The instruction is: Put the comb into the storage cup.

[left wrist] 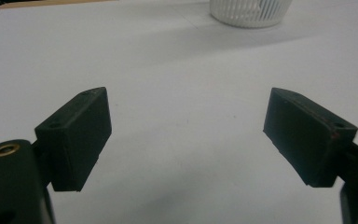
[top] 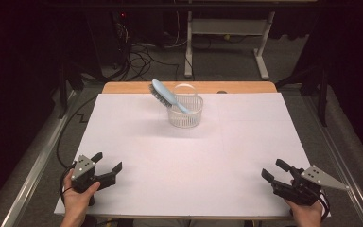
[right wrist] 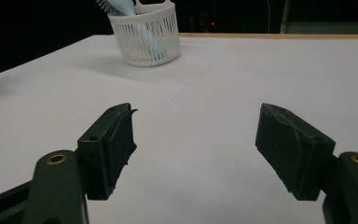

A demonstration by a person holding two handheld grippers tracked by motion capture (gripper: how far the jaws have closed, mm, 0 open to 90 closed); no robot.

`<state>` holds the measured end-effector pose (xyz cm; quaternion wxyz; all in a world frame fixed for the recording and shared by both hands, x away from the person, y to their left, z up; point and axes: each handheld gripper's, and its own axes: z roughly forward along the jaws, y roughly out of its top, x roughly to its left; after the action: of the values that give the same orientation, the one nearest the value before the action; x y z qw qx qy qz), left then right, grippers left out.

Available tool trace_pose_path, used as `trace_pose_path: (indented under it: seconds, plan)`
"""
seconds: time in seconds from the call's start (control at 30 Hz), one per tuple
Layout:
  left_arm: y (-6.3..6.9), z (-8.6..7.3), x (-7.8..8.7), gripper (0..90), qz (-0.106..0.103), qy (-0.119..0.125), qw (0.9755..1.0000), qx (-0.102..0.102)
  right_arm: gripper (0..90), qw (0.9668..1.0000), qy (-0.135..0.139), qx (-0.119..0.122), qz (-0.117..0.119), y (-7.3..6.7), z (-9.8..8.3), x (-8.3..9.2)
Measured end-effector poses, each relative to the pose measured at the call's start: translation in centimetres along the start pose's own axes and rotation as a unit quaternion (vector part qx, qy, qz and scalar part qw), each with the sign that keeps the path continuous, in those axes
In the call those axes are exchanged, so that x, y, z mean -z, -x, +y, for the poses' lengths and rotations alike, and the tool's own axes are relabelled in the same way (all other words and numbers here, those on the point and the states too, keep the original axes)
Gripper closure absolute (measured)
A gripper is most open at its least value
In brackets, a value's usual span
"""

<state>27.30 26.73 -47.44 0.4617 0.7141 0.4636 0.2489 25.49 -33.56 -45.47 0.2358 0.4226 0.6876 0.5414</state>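
Note:
A white slatted basket [top: 185,111] stands at the far middle of the white table [top: 189,156]. A light blue hairbrush [top: 168,96] leans in it, handle down, bristled head sticking out up and to the left. My left gripper [top: 108,163] rests at the near left corner, held by a hand, jaws wide apart and empty. My right gripper [top: 275,170] sits at the near right corner, open too, nothing between its jaws. The right gripper view has the basket [right wrist: 145,39] and brush [right wrist: 121,7] far ahead. The left gripper view catches the basket's base [left wrist: 251,12] at the top edge.
The white sheet covers a wooden tabletop whose far edge [top: 189,87] shows behind the basket. Beyond it stand a desk frame [top: 227,42] and cables on a dark floor. Metal rails run along both table sides.

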Motion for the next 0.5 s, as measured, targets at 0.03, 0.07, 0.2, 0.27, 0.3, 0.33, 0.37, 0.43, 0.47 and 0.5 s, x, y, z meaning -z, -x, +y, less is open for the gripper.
trace_pose_path:
  seconds: [0.03,0.07,0.2,0.27,0.3,0.33,0.37,0.43,0.47,0.5]
  plan:
    - [0.0,-0.05,0.0,16.0,0.0,0.0,1.0,0.001,28.6,1.0,-0.001,-0.001,0.0,0.04,-0.02,-0.01]
    - [-0.02,-0.11,0.0,16.0,0.002,0.001,1.0,0.001,28.5,1.0,-0.002,-0.002,0.0,0.06,-0.04,-0.01]
    - [-0.42,-0.32,-0.04,16.2,0.002,-0.001,1.0,0.009,28.4,1.0,-0.005,-0.003,-0.004,0.1,-0.12,-0.07]
    - [-0.6,-0.37,0.04,16.4,0.003,0.0,0.9999,0.012,28.4,0.9999,-0.008,-0.003,-0.006,0.14,-0.16,-0.15]
    - [-0.67,-0.39,0.11,16.4,0.004,0.001,0.9999,0.013,28.3,0.9999,-0.008,-0.004,-0.006,0.14,-0.18,-0.13]
    - [-0.71,-0.41,0.15,16.5,0.005,0.003,0.9999,0.015,28.3,0.9999,-0.008,-0.004,-0.007,0.16,-0.2,-0.1]
    - [-0.79,-0.43,0.19,16.4,0.005,0.004,0.9998,0.017,28.2,0.9999,-0.009,-0.006,-0.007,0.18,-0.21,-0.07]
    - [-0.9,-0.48,0.19,16.6,0.005,0.006,0.9997,0.022,27.8,0.9999,-0.008,-0.011,-0.006,0.33,-0.25,-0.03]
    - [-0.93,-0.5,0.17,16.7,0.004,0.006,0.9997,0.023,27.7,0.9998,-0.009,-0.014,-0.006,0.35,-0.26,-0.03]
    - [-0.97,-0.51,0.13,16.9,0.0,0.005,0.9997,0.024,27.5,0.9998,-0.009,-0.014,-0.005,0.36,-0.27,-0.03]
